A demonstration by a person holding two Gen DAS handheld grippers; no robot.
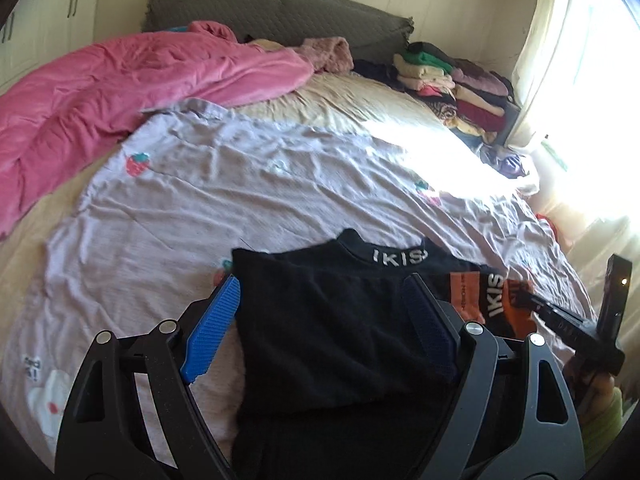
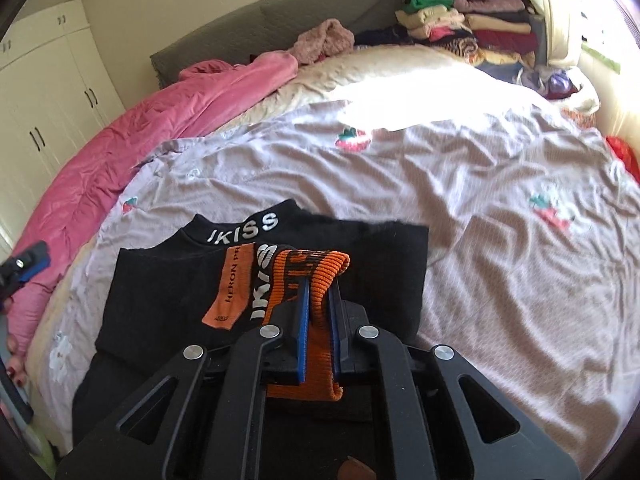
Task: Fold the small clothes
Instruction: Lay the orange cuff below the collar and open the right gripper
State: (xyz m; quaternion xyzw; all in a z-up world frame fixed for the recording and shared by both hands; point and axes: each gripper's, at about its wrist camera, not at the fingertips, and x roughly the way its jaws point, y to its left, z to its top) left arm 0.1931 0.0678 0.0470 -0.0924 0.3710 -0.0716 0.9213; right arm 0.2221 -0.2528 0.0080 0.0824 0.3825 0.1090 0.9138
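Note:
A black top (image 1: 340, 320) with white "IKISS" lettering on its collar lies flat on the lilac strawberry-print sheet (image 1: 240, 184). My left gripper (image 1: 320, 320) hovers just above the top, open, its blue pads wide apart on either side of the black cloth. In the right wrist view the black top (image 2: 160, 288) shows an orange label and an orange-and-black ribbed cuff (image 2: 316, 264). My right gripper (image 2: 320, 284) is shut on that cuff, lifting it over the body of the top. From the left wrist view the right gripper (image 1: 524, 300) is at the far right, holding the cuff (image 1: 516, 312).
A crumpled pink duvet (image 1: 100, 92) covers the bed's left side. Stacks of folded clothes (image 1: 452, 80) stand at the far right by the grey headboard (image 1: 260, 12). A bright window with curtains (image 1: 580, 80) is on the right, and cream wardrobe doors (image 2: 48, 92) on the left.

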